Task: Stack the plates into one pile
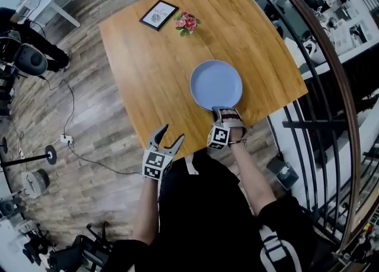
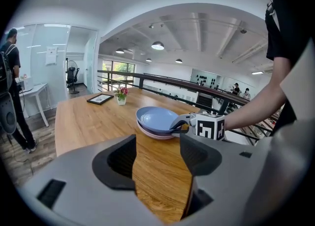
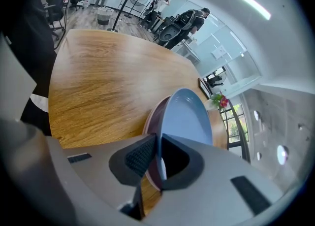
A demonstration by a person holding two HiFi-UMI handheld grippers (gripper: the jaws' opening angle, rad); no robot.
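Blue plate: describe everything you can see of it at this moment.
The blue plate is round and shallow with a raised rim, smooth pale blue, and empty. It lies nested on a pink plate near the table edge closest to the person. The right gripper is closed on its near rim, one jaw inside the plate, one under it.

Black, seemingly short-sleeved top [image 1: 201,205]
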